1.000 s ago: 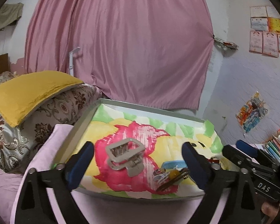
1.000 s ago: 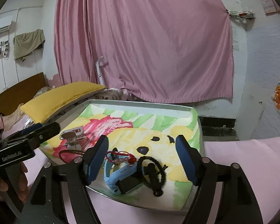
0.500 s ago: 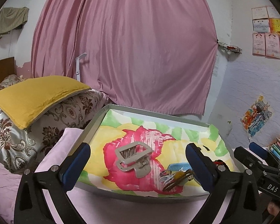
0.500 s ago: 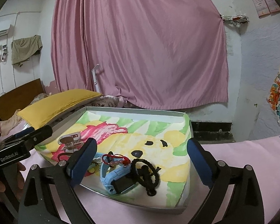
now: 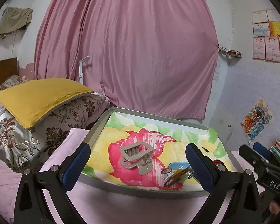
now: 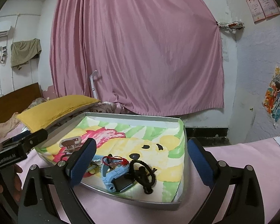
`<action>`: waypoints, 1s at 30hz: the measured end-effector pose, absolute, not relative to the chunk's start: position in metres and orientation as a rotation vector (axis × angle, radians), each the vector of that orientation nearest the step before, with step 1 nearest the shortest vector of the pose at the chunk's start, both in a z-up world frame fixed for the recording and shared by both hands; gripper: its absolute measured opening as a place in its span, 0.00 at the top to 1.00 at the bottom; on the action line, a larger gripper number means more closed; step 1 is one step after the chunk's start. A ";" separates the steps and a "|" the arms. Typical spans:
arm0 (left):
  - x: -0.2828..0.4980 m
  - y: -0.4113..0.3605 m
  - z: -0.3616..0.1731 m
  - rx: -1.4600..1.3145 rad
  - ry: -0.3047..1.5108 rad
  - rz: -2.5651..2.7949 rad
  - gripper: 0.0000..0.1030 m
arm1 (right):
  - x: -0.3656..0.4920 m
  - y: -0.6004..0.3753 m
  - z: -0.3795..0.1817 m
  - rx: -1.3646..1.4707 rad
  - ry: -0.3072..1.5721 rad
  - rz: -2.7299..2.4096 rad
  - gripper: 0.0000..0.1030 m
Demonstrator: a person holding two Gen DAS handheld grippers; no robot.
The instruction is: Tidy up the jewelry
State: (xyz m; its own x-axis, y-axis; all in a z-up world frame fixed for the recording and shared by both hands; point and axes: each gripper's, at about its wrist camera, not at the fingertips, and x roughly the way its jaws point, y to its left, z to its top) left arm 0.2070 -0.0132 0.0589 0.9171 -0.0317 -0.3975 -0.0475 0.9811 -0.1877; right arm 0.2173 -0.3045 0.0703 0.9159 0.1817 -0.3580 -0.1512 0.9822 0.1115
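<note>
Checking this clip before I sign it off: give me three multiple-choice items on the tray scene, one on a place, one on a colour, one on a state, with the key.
1. Where does the grey hair claw clip lie?
A. on the yellow pillow
B. in the tray, on the pink patch of its liner
C. on the pink cloth in front of the tray

2. What colour is the watch?
A. light blue
B. orange
C. white

3. How do both grippers stand?
A. each shut on a bracelet
B. open, holding nothing
C. shut, empty

Key: 1 B, it rests inside the tray rim; 2 A, its strap is blue; 3 B, the left gripper and the right gripper show wide, empty gaps.
</note>
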 end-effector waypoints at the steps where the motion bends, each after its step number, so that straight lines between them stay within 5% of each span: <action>1: 0.205 -0.014 0.060 -0.188 0.408 0.008 0.01 | 0.215 -0.305 0.072 0.083 0.373 0.173 0.07; 30: 0.084 0.004 0.075 -0.134 0.329 -0.025 0.01 | 0.087 -0.286 0.094 0.054 0.287 0.217 0.02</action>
State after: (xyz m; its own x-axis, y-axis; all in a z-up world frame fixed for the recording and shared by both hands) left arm 0.0845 0.0040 0.0747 0.9463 -0.0461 -0.3201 0.0027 0.9909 -0.1349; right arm 0.0871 -0.2860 0.0939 0.9358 0.2204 -0.2752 -0.2049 0.9752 0.0840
